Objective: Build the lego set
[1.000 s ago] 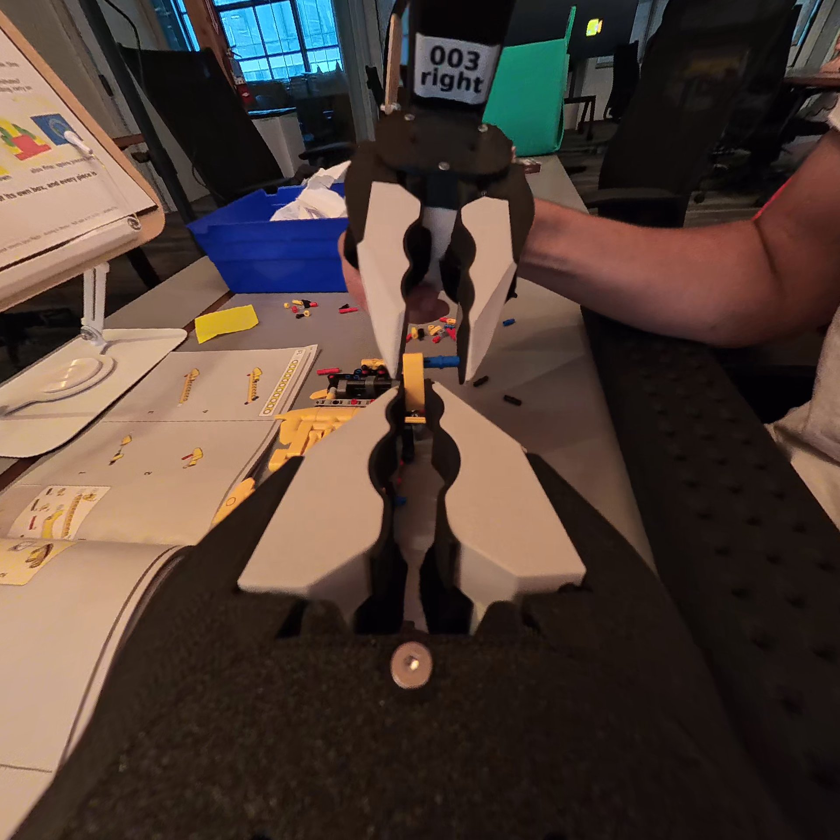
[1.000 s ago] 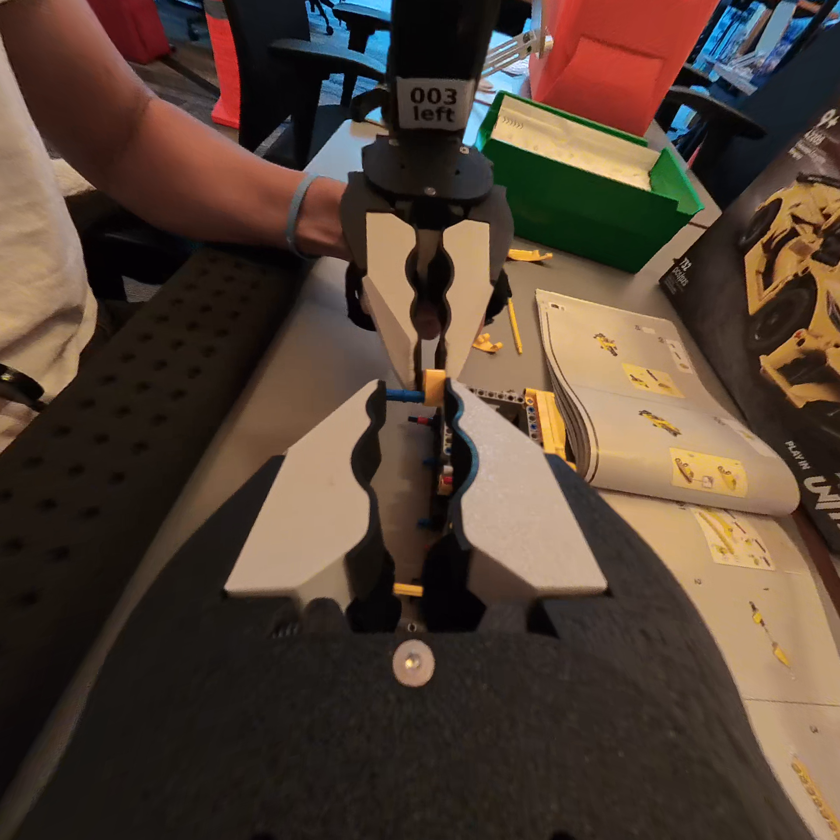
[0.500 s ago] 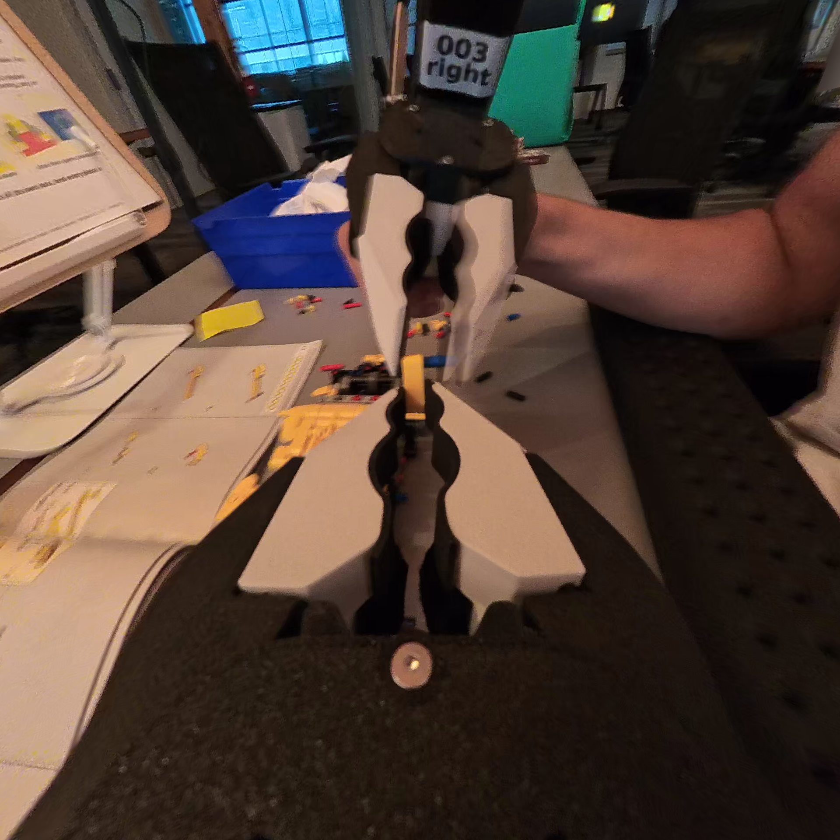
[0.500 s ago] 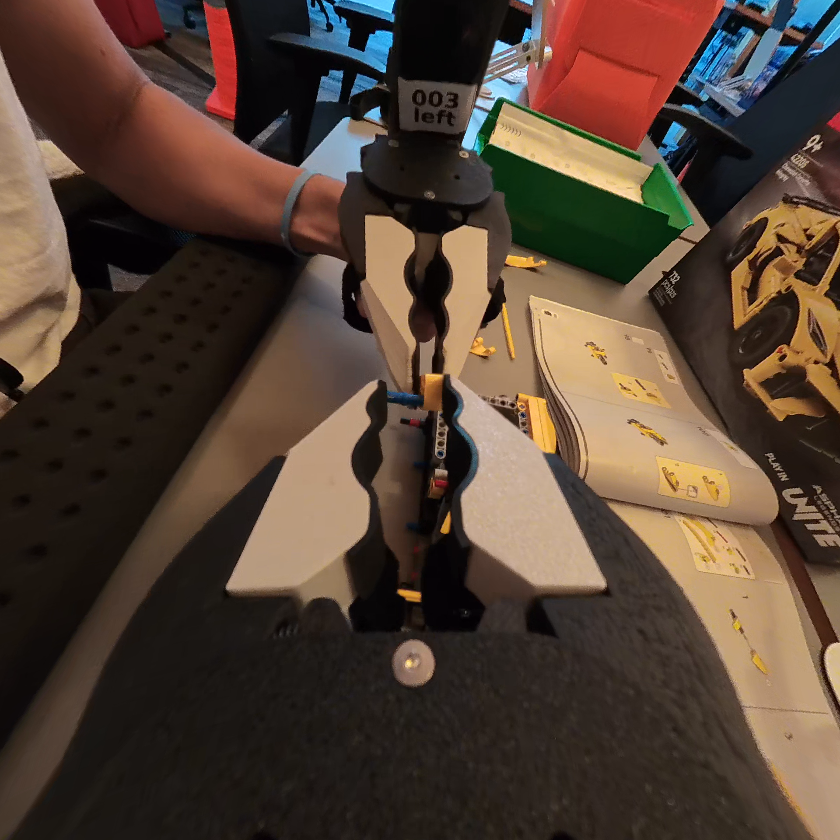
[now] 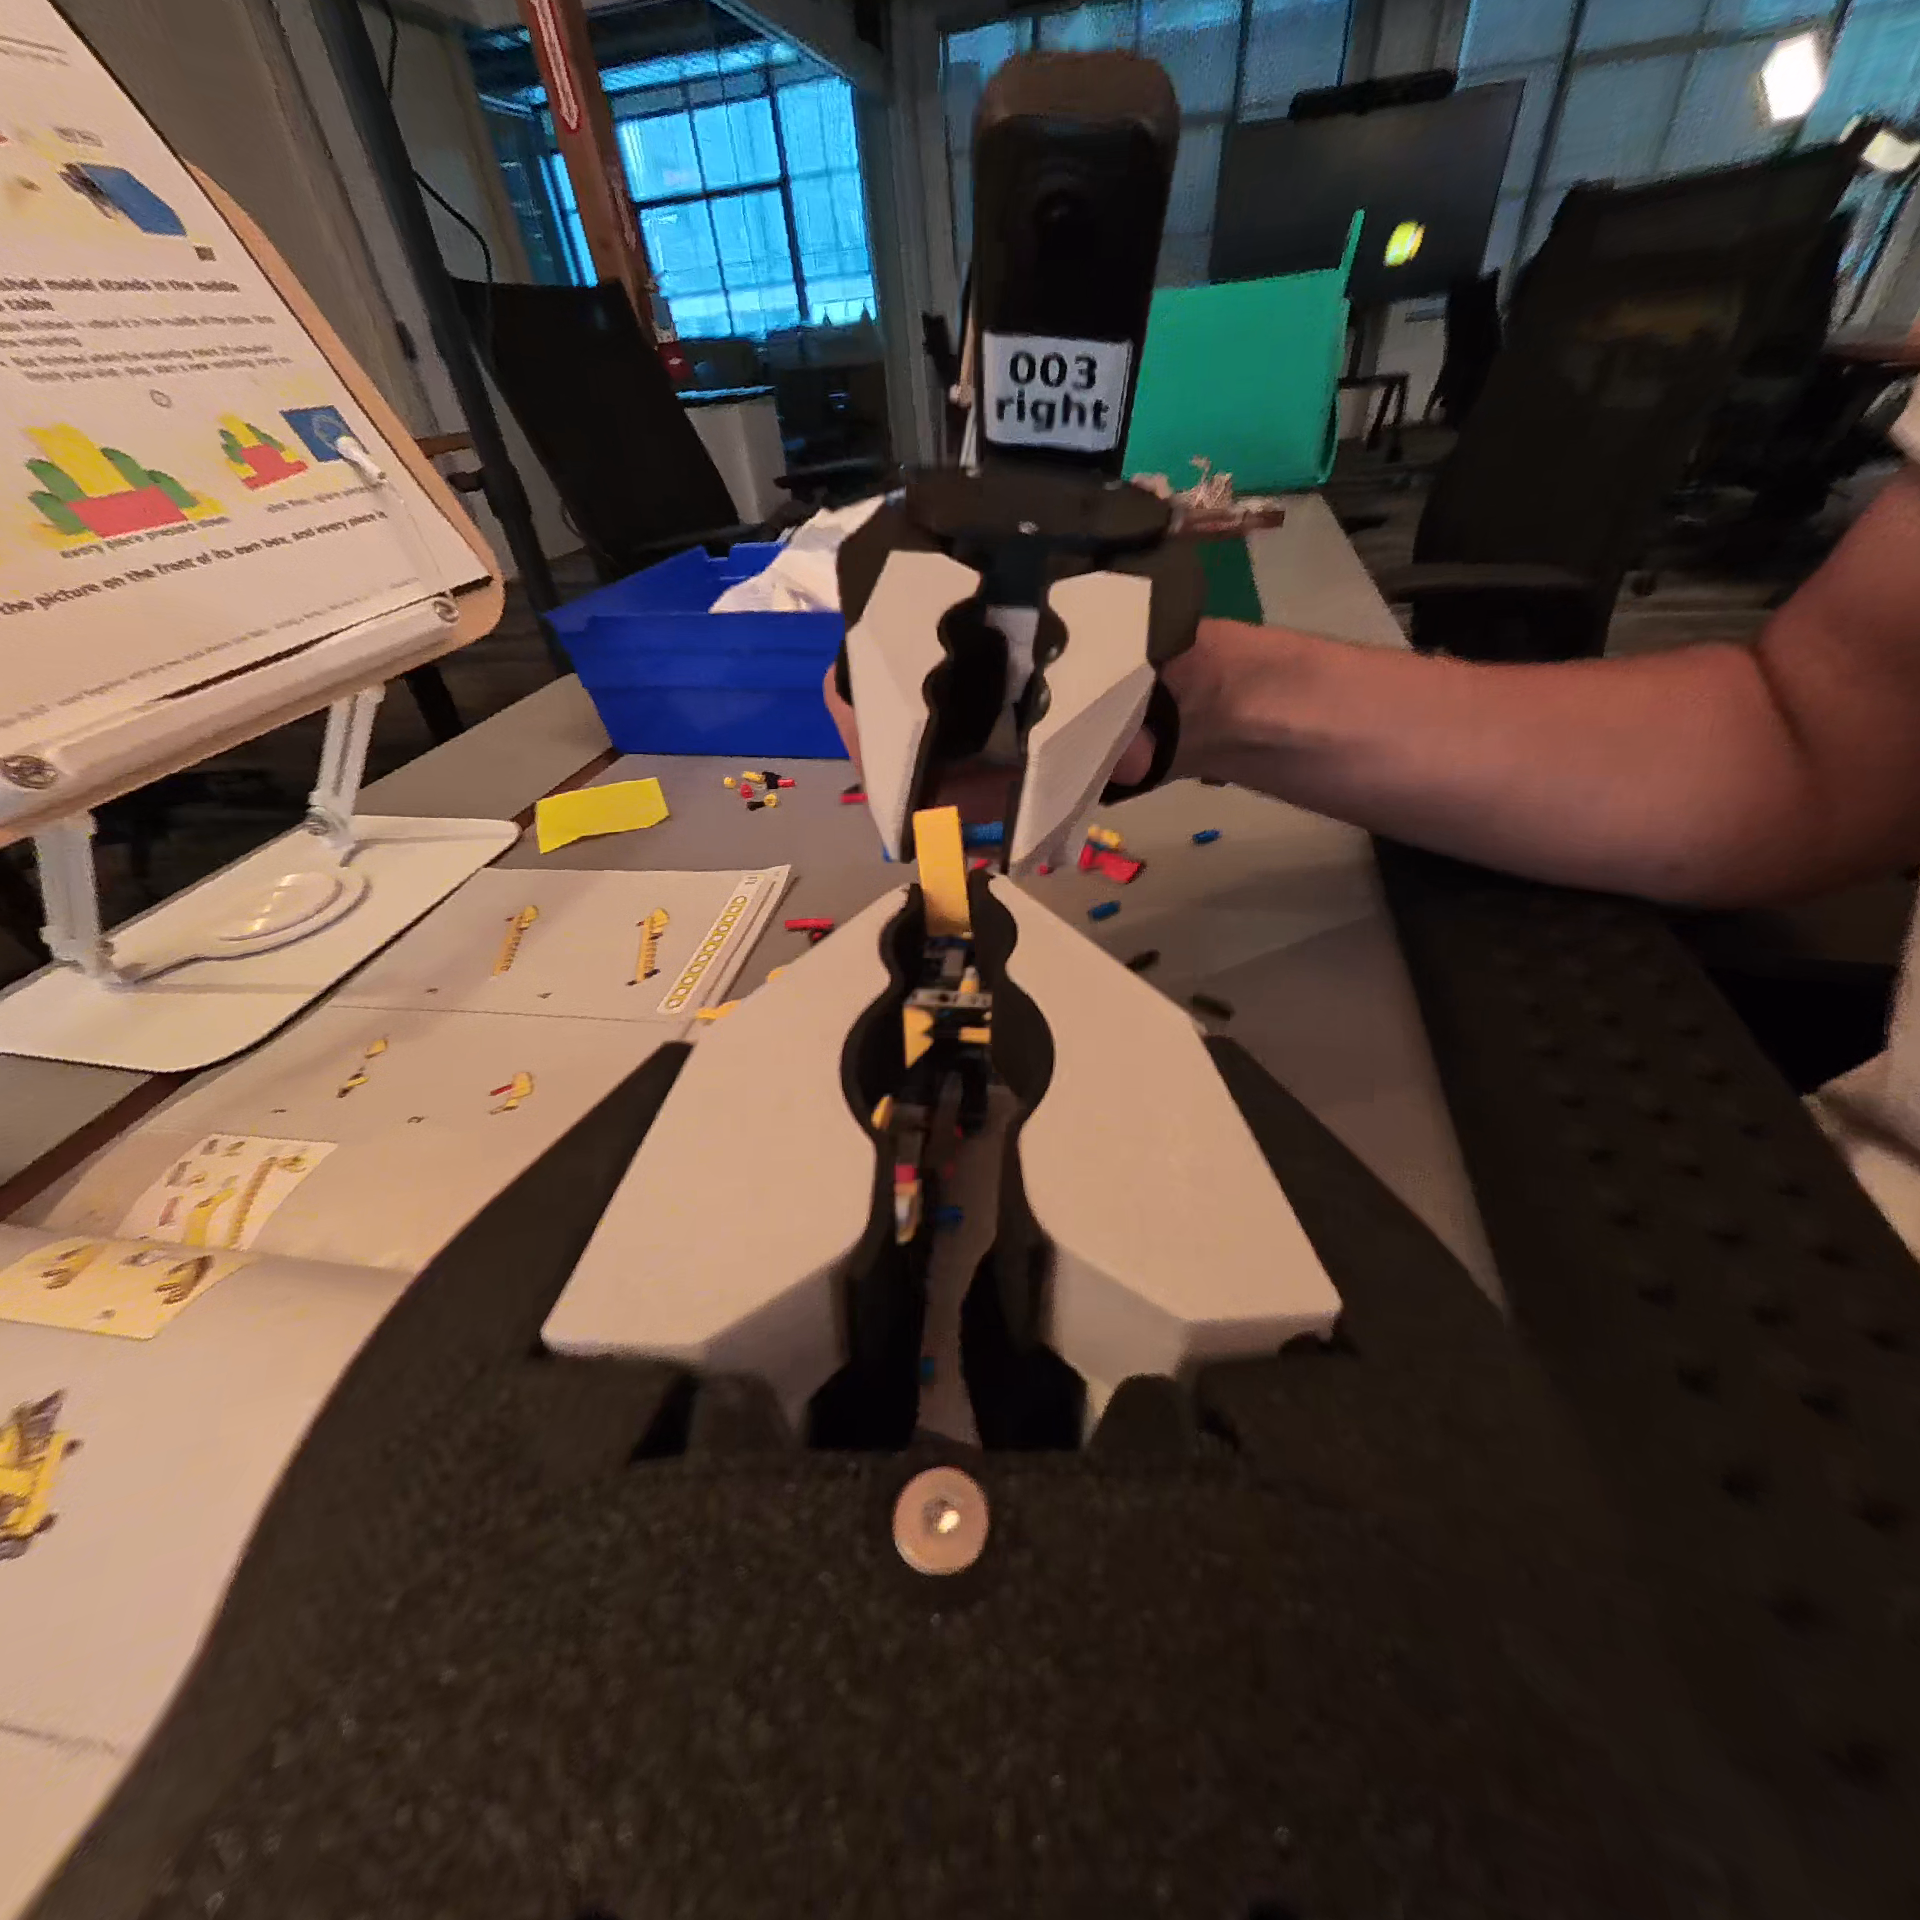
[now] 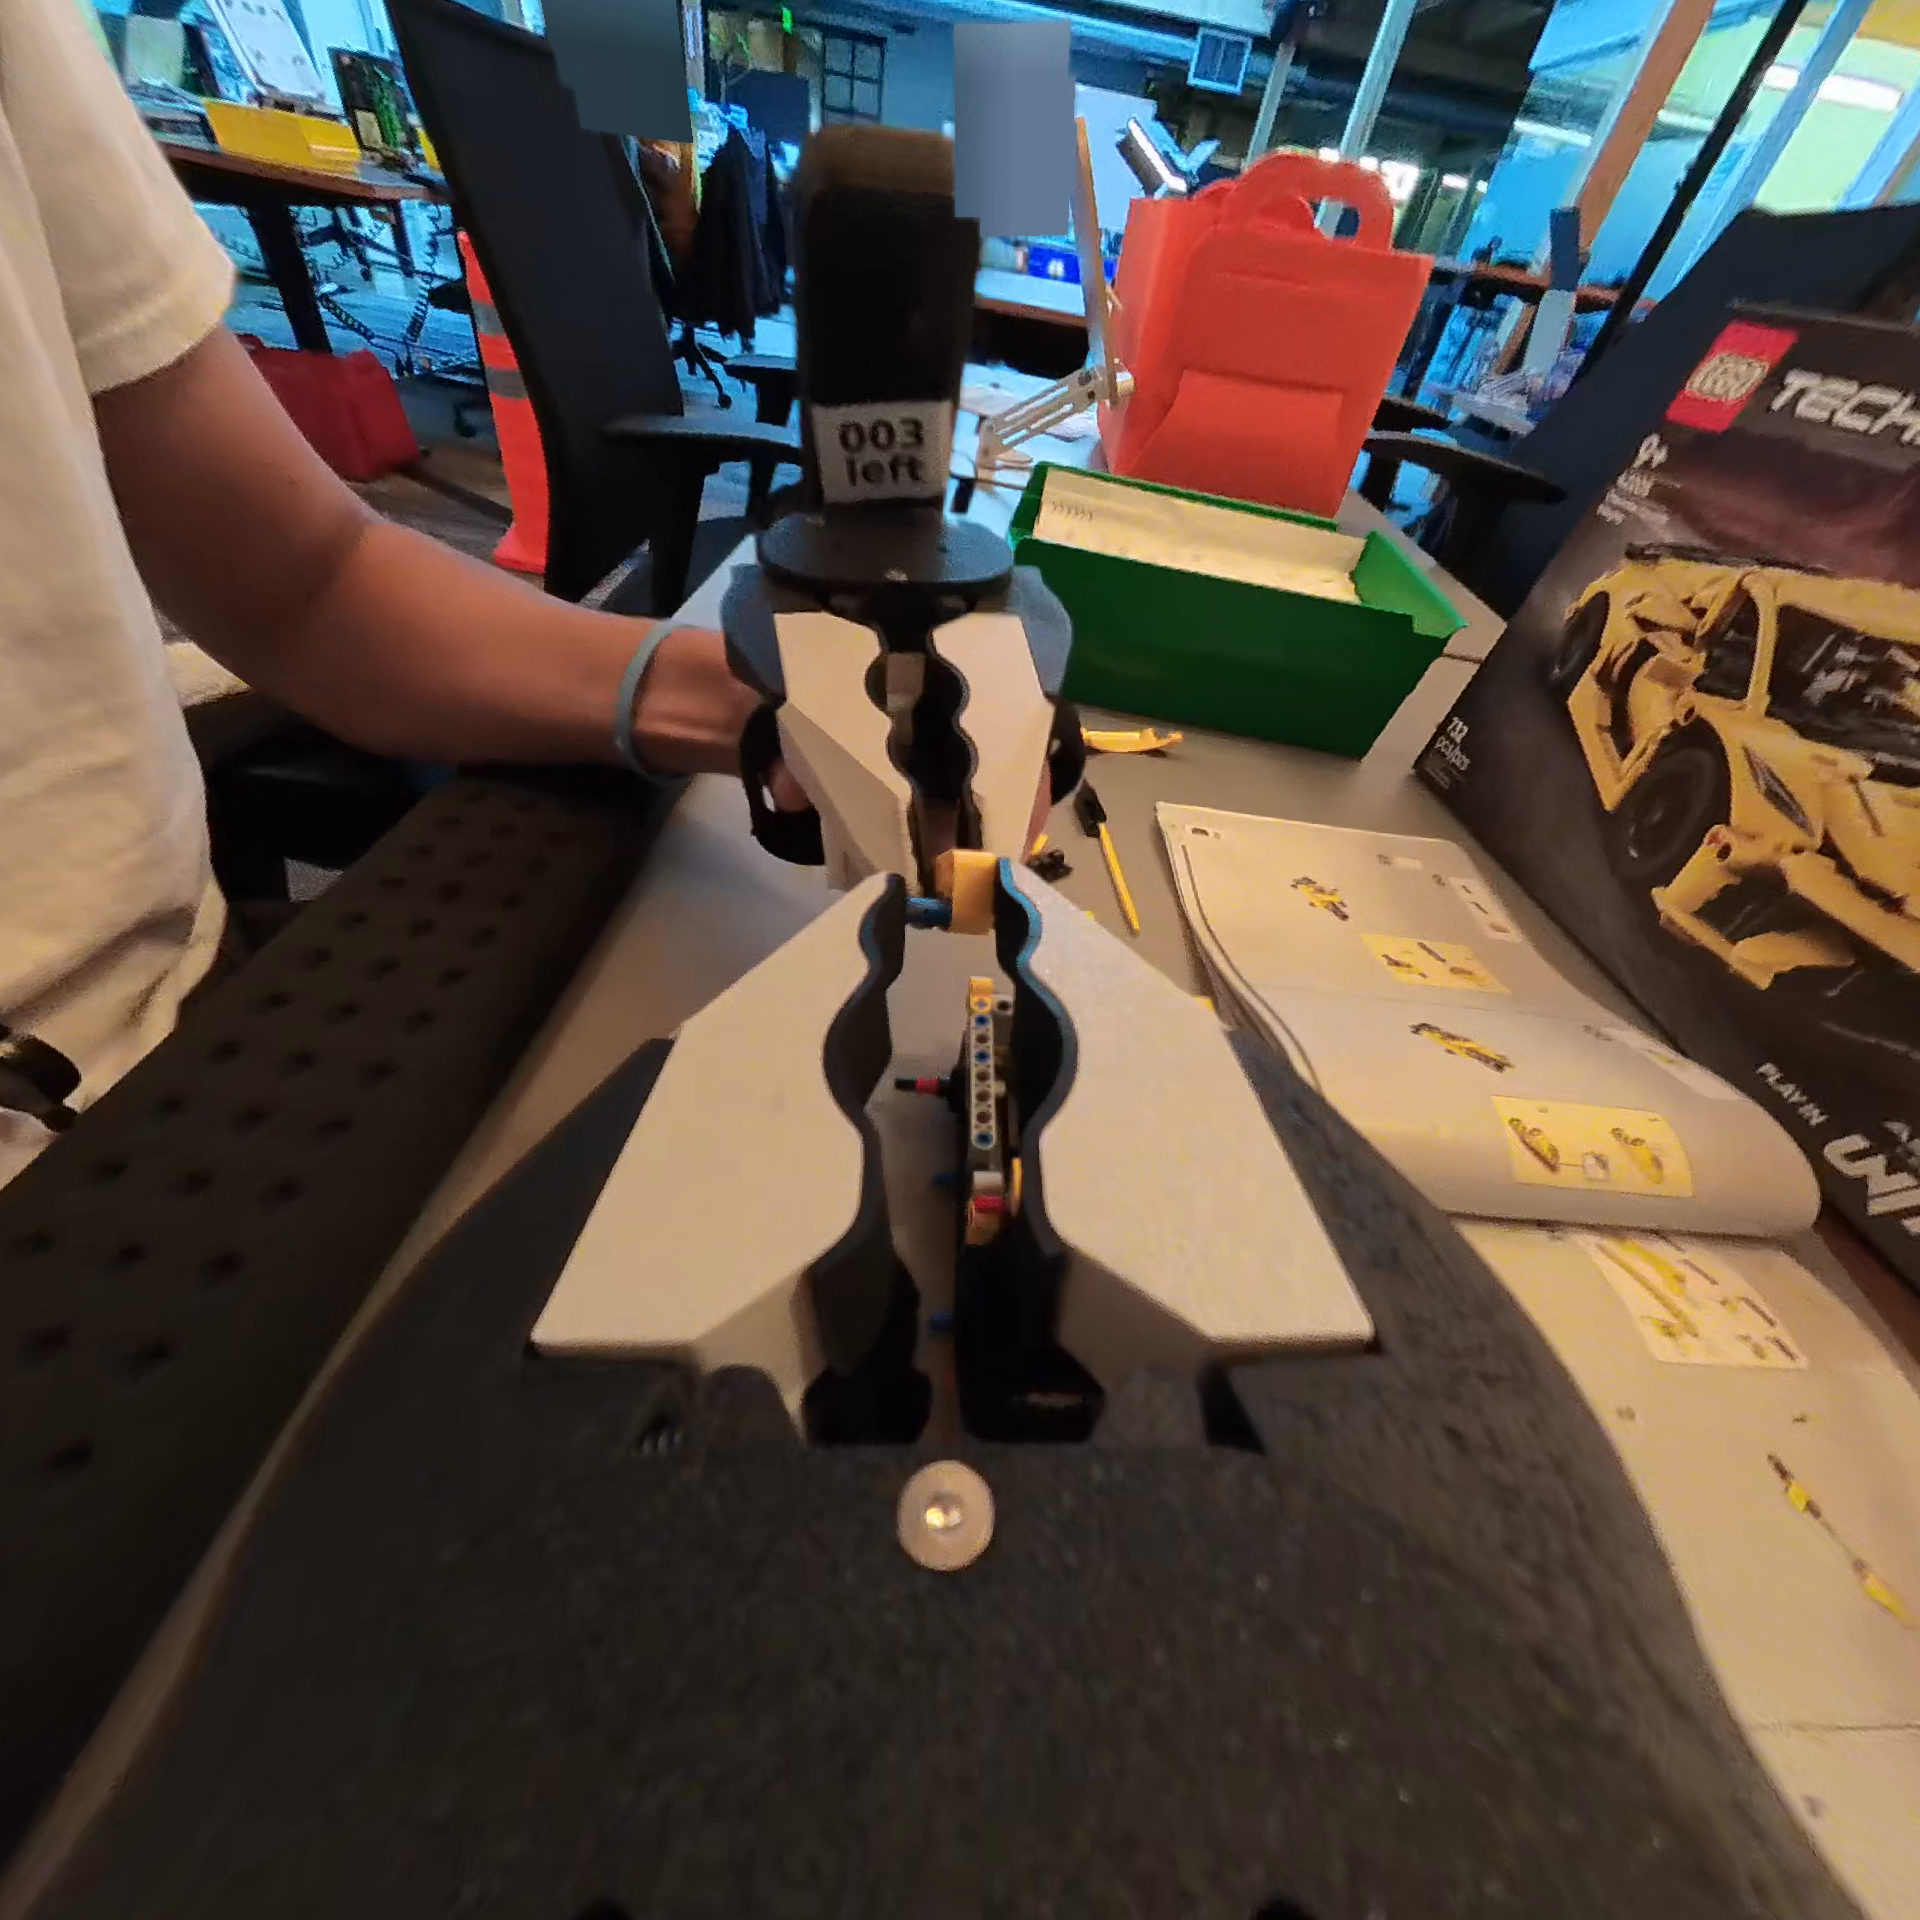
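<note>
**Blue pin may jam or the beam may slip**

The left gripper (image 5: 943,894) is clamped on a flat yellow plastic lego beam (image 5: 938,868), held on edge above the grey table (image 5: 1278,935). In the right wrist view, the right gripper (image 6: 951,902) squeezes a short blue plastic pin (image 6: 925,912) into that beam's end, its fingers part-closed around pin and beam. If the two grippers push off-axis, the pin could cock in its hole or pop free among the loose small lego pieces (image 5: 1107,857). The narrow grip might let the beam twist. The partly built black and yellow lego frame (image 6: 985,1122) lies below.
</note>
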The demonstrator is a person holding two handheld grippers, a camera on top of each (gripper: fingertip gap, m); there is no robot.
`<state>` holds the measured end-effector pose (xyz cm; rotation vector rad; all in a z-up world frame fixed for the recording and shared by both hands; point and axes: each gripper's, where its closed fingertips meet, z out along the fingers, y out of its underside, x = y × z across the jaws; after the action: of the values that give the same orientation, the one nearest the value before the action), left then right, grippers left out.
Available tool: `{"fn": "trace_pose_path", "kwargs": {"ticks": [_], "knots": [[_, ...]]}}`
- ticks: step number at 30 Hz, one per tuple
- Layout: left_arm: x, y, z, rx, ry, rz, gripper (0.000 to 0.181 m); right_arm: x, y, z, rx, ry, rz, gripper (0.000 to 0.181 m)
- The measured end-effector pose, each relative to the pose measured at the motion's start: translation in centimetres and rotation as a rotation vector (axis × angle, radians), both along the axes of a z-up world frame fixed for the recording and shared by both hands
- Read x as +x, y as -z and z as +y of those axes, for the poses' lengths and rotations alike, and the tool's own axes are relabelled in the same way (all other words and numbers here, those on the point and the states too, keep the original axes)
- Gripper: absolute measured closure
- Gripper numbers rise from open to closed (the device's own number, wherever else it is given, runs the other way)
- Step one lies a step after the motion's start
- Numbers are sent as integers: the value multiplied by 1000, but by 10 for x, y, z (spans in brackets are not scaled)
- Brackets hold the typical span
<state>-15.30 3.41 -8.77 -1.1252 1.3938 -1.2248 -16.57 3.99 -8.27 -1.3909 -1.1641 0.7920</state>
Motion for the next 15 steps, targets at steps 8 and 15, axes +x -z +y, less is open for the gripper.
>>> {"fn": "trace_pose_path", "kwargs": {"ticks": [8,15], "knots": [[9,35,19,382,-187,163,174,19,14,18,-286,96,21,150],[11,32,21,534,-239,136,174,14,33,16,-562,67,35,153]]}}
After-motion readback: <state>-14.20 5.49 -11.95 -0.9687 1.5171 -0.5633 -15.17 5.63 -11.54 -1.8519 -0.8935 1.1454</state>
